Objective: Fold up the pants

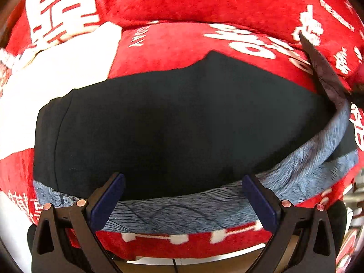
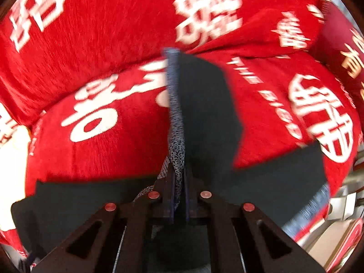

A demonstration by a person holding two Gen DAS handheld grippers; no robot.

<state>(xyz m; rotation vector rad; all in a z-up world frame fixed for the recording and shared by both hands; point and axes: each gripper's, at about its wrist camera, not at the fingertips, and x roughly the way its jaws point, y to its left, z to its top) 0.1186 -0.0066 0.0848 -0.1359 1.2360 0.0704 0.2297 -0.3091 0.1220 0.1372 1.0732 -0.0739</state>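
Observation:
Dark navy pants (image 1: 173, 122) with a grey fleece lining (image 1: 182, 213) lie spread on a red blanket. My left gripper (image 1: 182, 191) is open, its blue pads on either side of the near lined edge, holding nothing. My right gripper (image 2: 179, 195) is shut on a lifted edge of the pants (image 2: 204, 104), whose grey lining (image 2: 176, 122) stands up between the fingers. That raised flap also shows at the right of the left wrist view (image 1: 327, 79). More of the pants lies flat below (image 2: 273, 182).
The red blanket (image 1: 182, 2) with white characters covers a soft cushioned surface and rises behind the pants. A white patch of the blanket (image 1: 45, 91) lies to the left. A pale floor or frame (image 2: 341, 204) shows past the right edge.

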